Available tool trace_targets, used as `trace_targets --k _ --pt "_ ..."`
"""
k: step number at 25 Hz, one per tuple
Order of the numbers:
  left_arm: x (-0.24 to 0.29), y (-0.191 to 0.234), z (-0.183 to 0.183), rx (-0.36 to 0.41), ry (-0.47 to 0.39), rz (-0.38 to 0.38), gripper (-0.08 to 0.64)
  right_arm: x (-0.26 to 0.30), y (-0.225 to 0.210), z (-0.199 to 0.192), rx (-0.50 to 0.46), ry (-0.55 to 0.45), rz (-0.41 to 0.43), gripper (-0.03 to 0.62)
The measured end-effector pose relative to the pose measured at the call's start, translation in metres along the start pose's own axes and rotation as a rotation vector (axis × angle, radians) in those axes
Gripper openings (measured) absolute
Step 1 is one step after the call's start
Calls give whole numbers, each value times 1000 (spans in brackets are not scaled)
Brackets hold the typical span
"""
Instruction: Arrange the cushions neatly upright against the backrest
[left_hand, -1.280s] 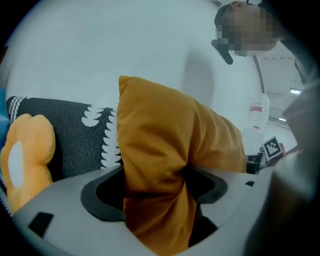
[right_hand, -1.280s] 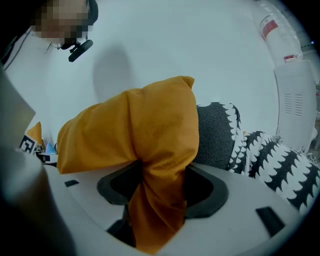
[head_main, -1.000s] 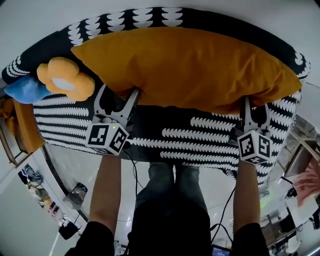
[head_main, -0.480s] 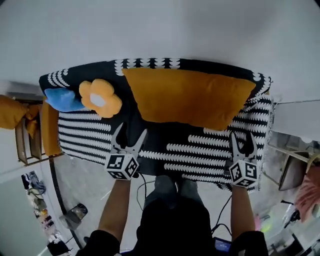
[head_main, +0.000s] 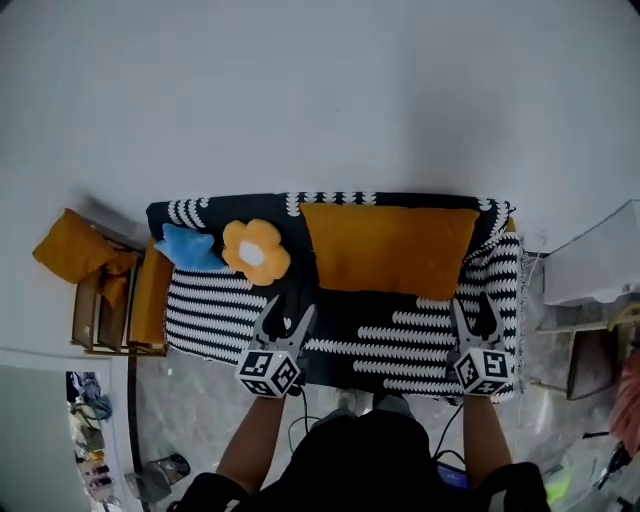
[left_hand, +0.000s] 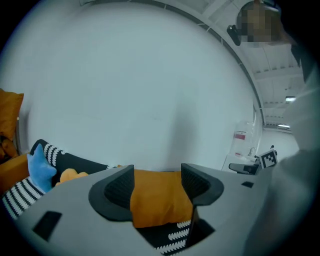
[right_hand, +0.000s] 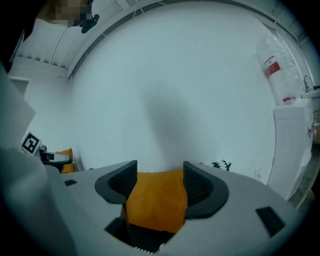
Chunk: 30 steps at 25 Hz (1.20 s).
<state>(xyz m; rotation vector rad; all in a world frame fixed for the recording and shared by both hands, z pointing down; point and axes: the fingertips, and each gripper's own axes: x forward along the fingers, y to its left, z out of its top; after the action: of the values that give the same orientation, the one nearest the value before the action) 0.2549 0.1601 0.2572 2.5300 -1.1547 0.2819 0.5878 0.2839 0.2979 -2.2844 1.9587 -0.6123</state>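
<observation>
the large orange cushion (head_main: 388, 248) leans upright against the backrest (head_main: 330, 199) of the black-and-white sofa (head_main: 400, 345). a flower-shaped cushion (head_main: 255, 251) and a blue cushion (head_main: 190, 248) sit beside it toward the left end. the left gripper (head_main: 288, 305) and right gripper (head_main: 474, 302) hang at the seat's front edge, clear of every cushion. both pairs of jaws stand apart and have just been closing a little, with nothing between them.
</observation>
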Motion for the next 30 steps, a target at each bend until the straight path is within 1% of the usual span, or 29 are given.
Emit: trace_targets --k 4,6,9,11,13,15,17,19,20,23,25,26,28,30 --pt "-39 2 17 28 -56 -21 279 -34 24 15 -23 -44 -18 279" --pt "-58 6 22 22 -78 -32 258 -51 41 19 -47 -50 -27 265" --pt "-82 8 22 7 -97 -47 220 -76 68 21 -108 -51 -38 255" --pt "-101 9 22 13 -108 -45 161 -94 86 20 -132 -63 -42 256" --pt "-122 12 27 39 -128 -45 114 -110 107 20 -136 -87 -40 250" --pt "-140 18 32 62 -142 -55 104 -124 126 19 -141 -105 -48 239" --pt "-157 22 33 48 -158 -87 103 -140 140 17 -153 -110 -66 235" --pt "-172 23 35 20 -179 -123 104 -158 148 15 -159 -113 -85 226" --pt "-177 23 35 22 -184 -130 103 -167 150 14 -160 -115 -95 217" --pt "-185 18 34 78 -189 -152 98 -188 149 7 -169 -104 -140 184" --pt "-188 10 33 88 -201 -189 96 -199 144 2 -161 -93 -171 167" --pt "-189 8 32 88 -199 -191 85 -204 142 1 -154 -94 -181 153" --pt "-193 8 28 98 -184 -165 57 -210 142 0 -147 -102 -186 117" --pt "-198 7 28 99 -187 -141 47 -211 144 2 -144 -111 -171 77"
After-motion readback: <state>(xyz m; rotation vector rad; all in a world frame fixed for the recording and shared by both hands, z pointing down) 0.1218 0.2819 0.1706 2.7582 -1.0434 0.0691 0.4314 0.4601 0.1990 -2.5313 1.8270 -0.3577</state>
